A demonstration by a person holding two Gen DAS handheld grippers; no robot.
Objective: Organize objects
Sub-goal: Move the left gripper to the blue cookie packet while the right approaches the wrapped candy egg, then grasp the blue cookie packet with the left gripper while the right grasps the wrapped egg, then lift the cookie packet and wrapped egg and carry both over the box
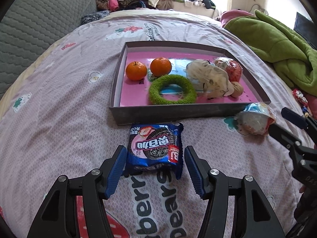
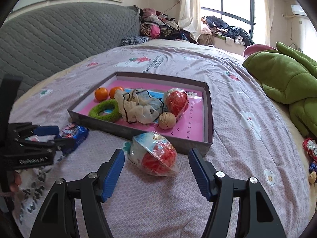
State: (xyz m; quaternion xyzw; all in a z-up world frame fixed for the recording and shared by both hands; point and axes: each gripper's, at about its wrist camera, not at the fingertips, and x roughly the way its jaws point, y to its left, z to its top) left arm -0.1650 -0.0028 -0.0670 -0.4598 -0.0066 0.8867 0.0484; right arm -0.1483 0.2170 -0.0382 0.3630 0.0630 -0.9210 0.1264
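Left wrist view: we list our left gripper (image 1: 155, 171), jaws spread wide, flanking a blue cookie packet (image 1: 155, 148) that lies flat on the pink printed bedsheet (image 1: 59, 119); the pads stand just beside its edges and grip nothing. At 12 o'clock from the packet sits a shallow grey tray (image 1: 178, 113), holding two mandarins (image 1: 136, 71), a green knitted ring (image 1: 172, 92), a cream mesh pouch (image 1: 210, 77), a walnut (image 1: 236, 89) and a red wrapped ball (image 1: 233, 69). Right wrist view: our right gripper (image 2: 156, 170), jaws likewise open and empty, brackets a bagged ball of red and white (image 2: 154, 156) resting on the sheet against the tray's near wall. A green quilt (image 2: 287, 83) lies at 2 o'clock.
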